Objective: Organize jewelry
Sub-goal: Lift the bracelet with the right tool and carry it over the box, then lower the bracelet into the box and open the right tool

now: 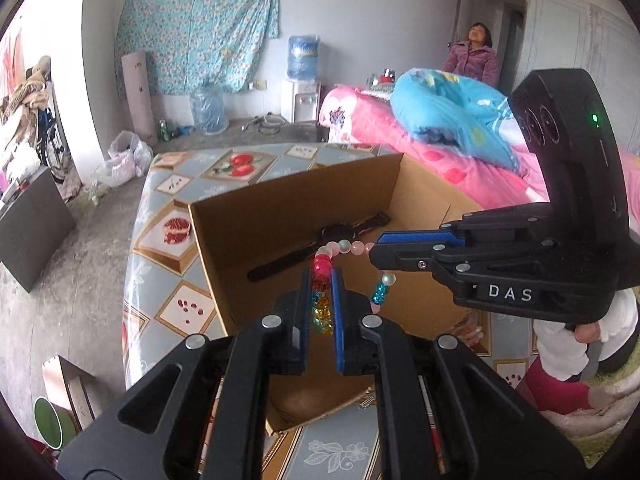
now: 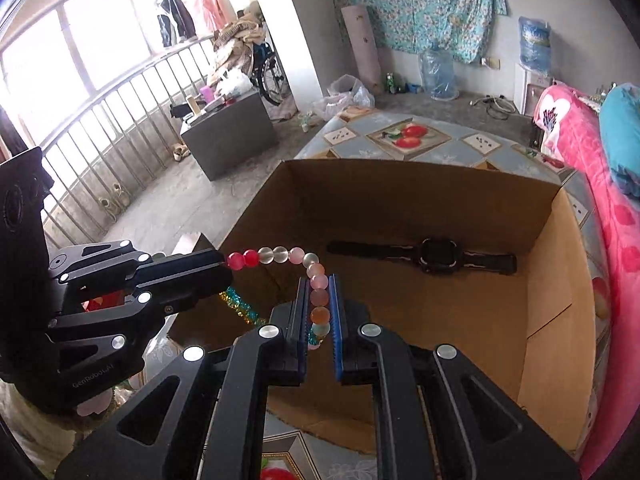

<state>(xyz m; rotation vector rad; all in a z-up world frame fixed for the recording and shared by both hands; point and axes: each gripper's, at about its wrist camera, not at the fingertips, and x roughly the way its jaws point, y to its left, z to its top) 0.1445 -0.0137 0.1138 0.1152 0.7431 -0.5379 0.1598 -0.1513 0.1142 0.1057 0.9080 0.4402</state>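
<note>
Bracelet pinched by both claws above cardboard box

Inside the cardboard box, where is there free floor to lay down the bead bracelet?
The box floor is bare between the black watch and the near edge, and along the right wall. The far strip is occupied by the watch. Both tongs, left and right, grip the bead bracelet above the box's near left corner, so there it is crowded.
</note>
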